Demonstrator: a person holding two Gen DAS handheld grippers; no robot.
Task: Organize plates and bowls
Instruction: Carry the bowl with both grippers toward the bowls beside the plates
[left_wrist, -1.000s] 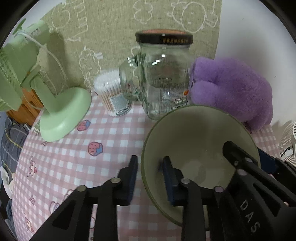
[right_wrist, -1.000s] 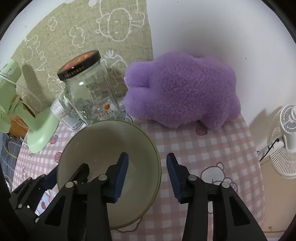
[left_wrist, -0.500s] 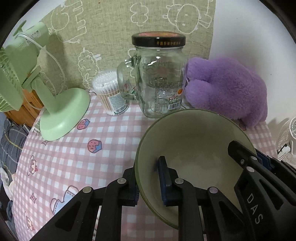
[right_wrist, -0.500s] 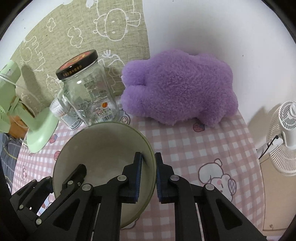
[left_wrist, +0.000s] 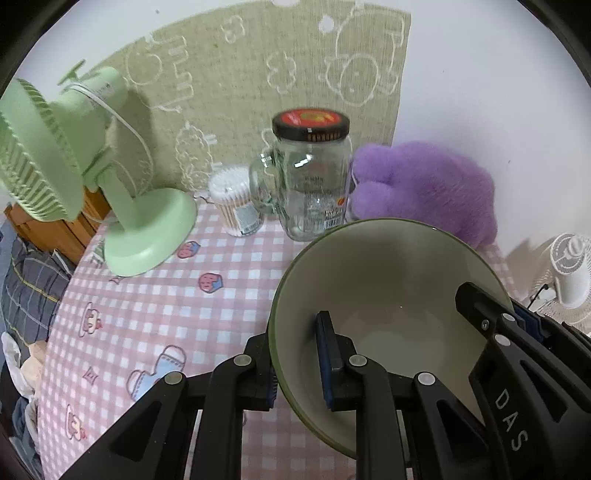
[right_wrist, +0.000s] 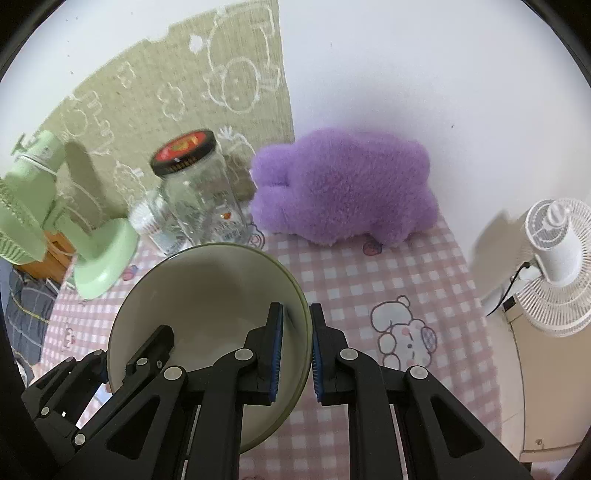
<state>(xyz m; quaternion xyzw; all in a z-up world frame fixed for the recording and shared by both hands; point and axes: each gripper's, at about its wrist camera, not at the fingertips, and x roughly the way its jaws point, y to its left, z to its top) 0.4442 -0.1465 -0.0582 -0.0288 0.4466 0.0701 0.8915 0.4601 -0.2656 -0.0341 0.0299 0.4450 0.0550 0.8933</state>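
A pale bowl (left_wrist: 388, 280) with a dark green rim hangs above the pink checked tablecloth (left_wrist: 155, 317), tilted slightly. My left gripper (left_wrist: 295, 362) is shut on its left rim, one blue pad inside and one outside. My right gripper (right_wrist: 297, 343) is shut on the opposite rim of the same bowl (right_wrist: 207, 291), pads either side of the wall. Each view shows the other gripper's black frame at the bowl's far side. No plates are in view.
Behind the bowl stand a glass jar (left_wrist: 314, 181) with a black lid, a cotton-swab tub (left_wrist: 234, 201) and a purple plush toy (right_wrist: 343, 184). A green desk fan (left_wrist: 110, 192) sits at the left; a white fan (right_wrist: 554, 258) stands off the table's right edge.
Both grippers went from open astride the bowl's rim to shut on it. The bowl has since risen off the tablecloth, and the jar and plush look farther away.
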